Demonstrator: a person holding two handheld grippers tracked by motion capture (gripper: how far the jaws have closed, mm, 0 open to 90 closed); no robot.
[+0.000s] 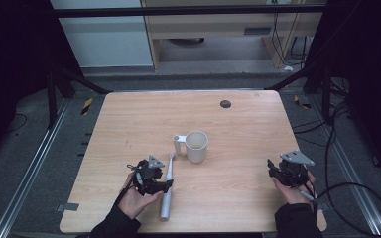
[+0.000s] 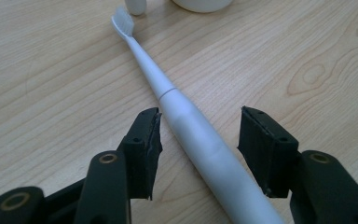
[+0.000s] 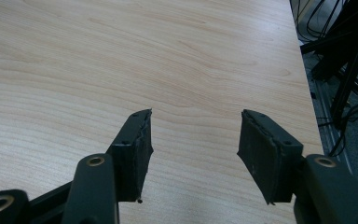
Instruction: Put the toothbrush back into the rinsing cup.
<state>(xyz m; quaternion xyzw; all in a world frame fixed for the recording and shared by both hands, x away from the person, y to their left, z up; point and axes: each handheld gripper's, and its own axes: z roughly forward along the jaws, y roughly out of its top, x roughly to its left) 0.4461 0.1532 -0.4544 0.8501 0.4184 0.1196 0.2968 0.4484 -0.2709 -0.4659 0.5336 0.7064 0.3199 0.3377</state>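
Observation:
A white electric toothbrush (image 1: 166, 191) lies flat on the wooden table (image 1: 129, 114), bristle end toward a white cup (image 1: 197, 146). My left gripper (image 1: 159, 182) sits low over its handle, held by a hand at the front left. In the left gripper view the handle (image 2: 191, 135) runs between the open jaws of the left gripper (image 2: 198, 135), close to the left pad (image 2: 145, 140) and with a clear gap to the right pad; the cup's base (image 2: 200, 3) shows at the top edge. My right gripper (image 1: 274, 169) (image 3: 195, 140) rests open over bare wood at the front right, nothing between its jaws.
A small white upright piece (image 1: 179, 145) (image 2: 135, 5) stands against the cup's left side. A dark round spot (image 1: 225, 103) marks the table's far side. Cables and a metal frame (image 3: 340, 70) lie beyond the right edge, and a cable trails from the right gripper.

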